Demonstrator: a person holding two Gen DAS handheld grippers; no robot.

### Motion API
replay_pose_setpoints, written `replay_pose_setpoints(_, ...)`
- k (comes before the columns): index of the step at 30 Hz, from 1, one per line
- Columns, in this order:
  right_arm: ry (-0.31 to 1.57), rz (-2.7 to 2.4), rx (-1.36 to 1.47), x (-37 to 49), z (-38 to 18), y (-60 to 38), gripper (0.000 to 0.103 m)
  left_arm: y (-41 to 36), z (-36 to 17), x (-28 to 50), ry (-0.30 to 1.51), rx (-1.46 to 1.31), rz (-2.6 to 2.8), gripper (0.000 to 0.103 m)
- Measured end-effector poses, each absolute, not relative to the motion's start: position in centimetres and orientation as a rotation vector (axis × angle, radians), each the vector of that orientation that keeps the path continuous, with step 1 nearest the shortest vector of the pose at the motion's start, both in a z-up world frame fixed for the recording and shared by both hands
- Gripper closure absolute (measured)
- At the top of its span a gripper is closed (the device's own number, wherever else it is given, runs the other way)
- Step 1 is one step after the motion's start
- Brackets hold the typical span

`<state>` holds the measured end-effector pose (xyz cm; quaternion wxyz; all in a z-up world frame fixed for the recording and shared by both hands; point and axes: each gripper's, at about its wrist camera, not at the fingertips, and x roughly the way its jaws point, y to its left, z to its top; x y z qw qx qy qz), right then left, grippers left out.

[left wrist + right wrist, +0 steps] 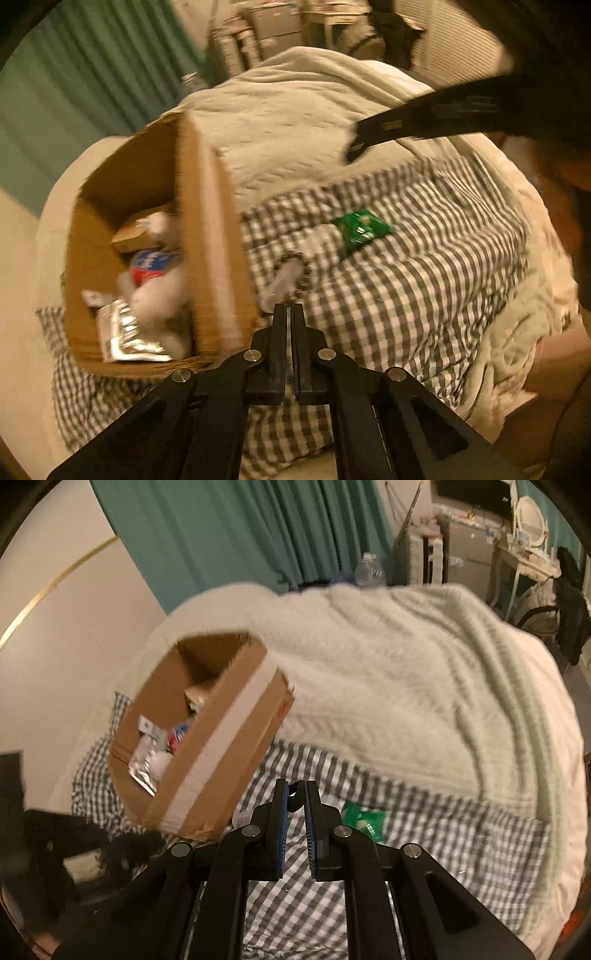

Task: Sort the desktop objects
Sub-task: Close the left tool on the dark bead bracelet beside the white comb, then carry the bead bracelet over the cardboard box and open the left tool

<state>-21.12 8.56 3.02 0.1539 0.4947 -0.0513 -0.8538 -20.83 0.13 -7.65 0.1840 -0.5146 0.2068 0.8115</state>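
My left hand-held gripper (290,308) pinched on beads (300,275), right hand-held gripper (295,794) apart, box (218,236) on bed (406,280), green packet (360,229) beside beads

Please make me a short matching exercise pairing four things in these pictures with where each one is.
Things:
1. silver foil pouch
2. green packet
3. bead bracelet
4. clear plastic bottle

Places:
A. on the checked sheet, just ahead of the left hand-held gripper
B. behind the far edge of the bed, by the teal curtain
C. inside the cardboard box
D. on the checked sheet, nearer the cream blanket

Pairs: 1-C, 2-D, 3-A, 4-B
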Motion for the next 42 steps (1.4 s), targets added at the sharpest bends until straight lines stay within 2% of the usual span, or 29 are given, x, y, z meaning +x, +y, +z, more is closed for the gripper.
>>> replay_pose_setpoints(1, -0.139, -2.436, 1.442, -21.6, 1.9, 8.3, 0.095, 0.6, -8.8, -20.9, 0.594, -1.453, 2.27, 0.093)
replay_pose_setpoints(2, -0.131, -2.428, 1.462, -21.9, 1.0, 8.1, 0.095, 0.7, -9.3, -20.9, 0.603, -1.463, 2.261, 0.087)
replay_pose_setpoints(4, -0.131, -2.414, 1.487, -22.6, -0.4, 8.3, 0.095, 1.5, -11.3, -21.5, 0.612, -1.476, 2.253, 0.067)
replay_pose_setpoints(5, -0.135, -2.411, 1.493, -22.9, -0.9, 8.6, 0.095, 2.0, -12.3, -21.8, 0.624, -1.476, 2.246, 0.054)
replay_pose_setpoints(6, -0.136, -2.411, 1.497, -23.2, -1.3, 9.0, 0.095, 2.5, -13.1, -22.1, 0.64, -1.465, 2.245, 0.05)
replay_pose_setpoints(11, -0.162, -2.415, 1.494, -24.3, -2.3, 11.7, 0.095, 5.4, -17.5, -24.1, 0.731, -1.415, 2.233, 0.05)
replay_pose_setpoints(15, -0.191, -2.421, 1.529, -25.1, -3.7, 14.2, 0.095, 5.7, -21.5, -27.1, 0.6, -1.49, 2.31, 0.054)
replay_pose_setpoints(18, -0.229, -2.411, 1.552, -25.2, -5.0, 16.0, 0.095, 5.8, -23.2, -28.2, 0.602, -1.535, 2.341, 0.092)
replay_pose_setpoints(23, -0.282, -2.41, 1.578, -25.1, -6.1, 18.7, 0.095, 5.8, -21.4, -28.3, 0.622, -1.539, 2.325, 0.093)
replay_pose_setpoints(27, -0.321, -2.411, 1.564, -24.9, -5.7, 19.5, 0.095, 5.2, -17.3, -28.4, 0.51, -1.502, 2.394, 0.093)
replay_pose_setpoints(36, -0.344, -2.409, 1.45, -23.4, -1.4, 17.5, 0.095, 3.9, -9.8, -28.6, 0.362, -1.414, 2.502, 0.092)
replay_pose_setpoints(42, -0.311, -2.419, 1.381, -22.4, 2.1, 15.2, 0.095, 1.6, -2.3, -28.7, 0.266, -1.295, 2.612, 0.092)
